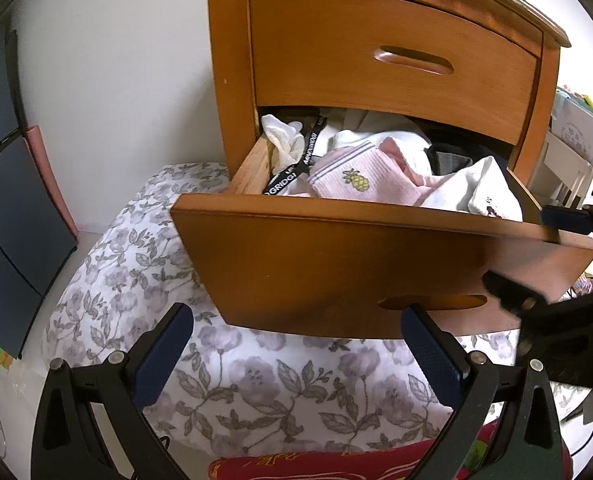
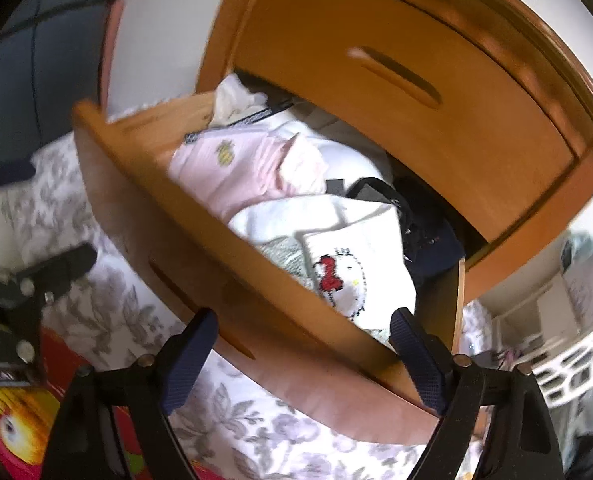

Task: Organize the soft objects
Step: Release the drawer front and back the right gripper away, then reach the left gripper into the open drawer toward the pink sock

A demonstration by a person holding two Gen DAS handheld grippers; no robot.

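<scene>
Near: left claw wide open, empty, poised over the floral bedding below the drawer front. Right claw also wide open, holding nothing, straddling the front panel's right end, 1 finger over the socks.

Step in hand, judged: reaching into the open lower drawer to sort its contents. Next move calls for lowering onto 1 item and closing.

Drawer contents, jumbled: white cat-motif sock front right, pink pineapple sock centre, black lettered band left, dark garments far right. Upper drawer closed.
</scene>
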